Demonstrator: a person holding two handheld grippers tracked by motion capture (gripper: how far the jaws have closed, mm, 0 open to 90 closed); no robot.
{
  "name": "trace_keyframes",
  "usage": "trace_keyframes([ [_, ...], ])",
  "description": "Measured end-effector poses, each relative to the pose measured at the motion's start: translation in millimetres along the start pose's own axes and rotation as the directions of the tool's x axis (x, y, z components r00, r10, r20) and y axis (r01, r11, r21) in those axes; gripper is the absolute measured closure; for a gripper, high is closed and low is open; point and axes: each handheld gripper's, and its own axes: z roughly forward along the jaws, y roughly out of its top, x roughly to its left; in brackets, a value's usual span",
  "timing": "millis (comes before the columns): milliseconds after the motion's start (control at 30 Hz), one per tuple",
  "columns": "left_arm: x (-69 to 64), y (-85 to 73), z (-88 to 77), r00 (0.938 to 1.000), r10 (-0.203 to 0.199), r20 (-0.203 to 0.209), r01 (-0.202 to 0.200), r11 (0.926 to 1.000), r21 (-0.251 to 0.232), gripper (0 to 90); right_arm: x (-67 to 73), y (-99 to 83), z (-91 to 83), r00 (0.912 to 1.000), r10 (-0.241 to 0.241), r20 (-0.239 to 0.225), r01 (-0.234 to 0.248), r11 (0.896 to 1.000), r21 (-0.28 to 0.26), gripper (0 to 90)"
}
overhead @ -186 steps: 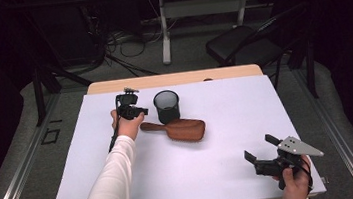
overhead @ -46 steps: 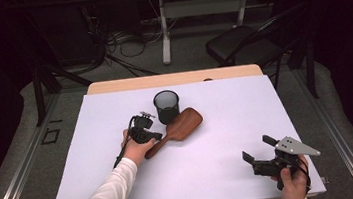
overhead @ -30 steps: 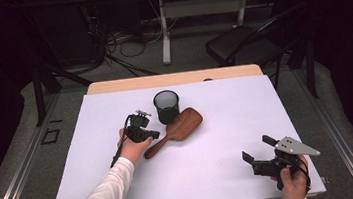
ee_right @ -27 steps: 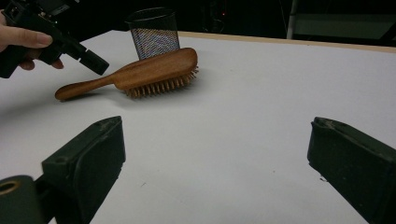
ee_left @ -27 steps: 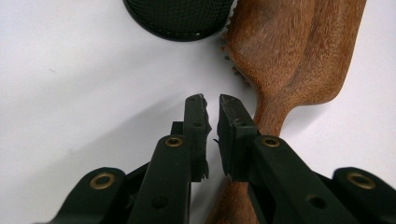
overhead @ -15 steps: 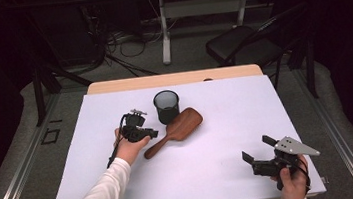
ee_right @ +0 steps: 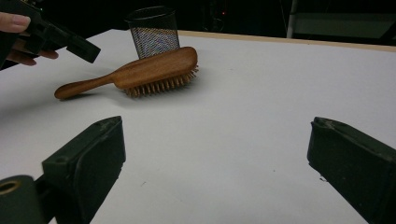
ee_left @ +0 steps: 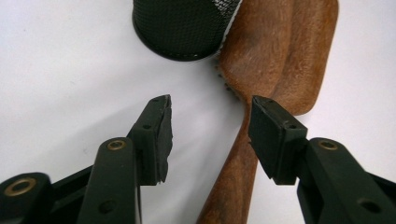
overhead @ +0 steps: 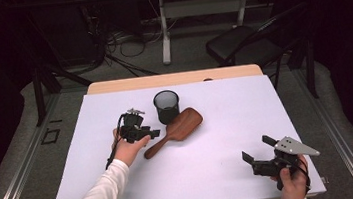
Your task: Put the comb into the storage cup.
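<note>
A brown wooden hairbrush [overhead: 180,125] lies bristles down on the white table [overhead: 224,179], its head touching a black mesh cup [overhead: 166,105]. My left gripper [overhead: 152,132] hovers at the handle's near end. Its jaws have just been opening and stand open [ee_left: 210,105]. The handle [ee_left: 238,186] runs on the table below the gap and the right jaw, and no pad presses on it. The cup [ee_left: 182,28] and brush head [ee_left: 285,51] lie ahead. My right gripper [overhead: 255,149] rests wide open near the front right corner, facing the brush [ee_right: 154,67] and cup [ee_right: 153,32].
A wooden table edge [overhead: 172,79] runs along the back of the white sheet. Beyond it are cables, a desk leg and a dark chair [overhead: 248,43] on the floor. The left gripper [ee_right: 70,44] shows in the right gripper view at top left.
The left gripper has let go of the brush handle, opened its jaws and drawn slightly back to the left. The brush now rests angled against the cup. The right gripper has not moved.
</note>
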Motion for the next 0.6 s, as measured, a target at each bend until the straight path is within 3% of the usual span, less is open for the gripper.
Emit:
trace_keyframes([
  [200,-1.6,0.3,-5.3,0.9998,-0.006,0.019,0.006,0.9998,-0.017,45.8,0.0,-0.2,0.4,1.0,-0.001,0.002,0.001,1.0,-0.002,4.1],
  [233,-3.3,0.3,-6.5,0.9997,0.022,0.006,-0.022,0.9996,-0.018,43.7,0.0,-0.2,0.5,1.0,0.0,0.002,0.0,1.0,-0.001,4.1],
  [367,-8.2,0.2,-8.6,0.9982,0.06,-0.001,-0.06,0.9978,-0.03,41.6,0.3,-0.2,0.5,1.0,-0.001,0.002,0.001,1.0,-0.001,4.1],
  [567,-12.1,0.8,-9.3,0.9973,0.074,0.003,-0.073,0.9969,-0.028,33.0,0.7,-0.2,0.7,1.0,-0.001,0.0,0.001,1.0,-0.002,4.1],
  [600,-12.0,1.0,-8.4,0.9977,0.065,0.019,-0.065,0.9978,-0.018,31.0,1.1,-0.2,0.6,1.0,0.004,-0.001,-0.004,1.0,0.001,4.1],
])
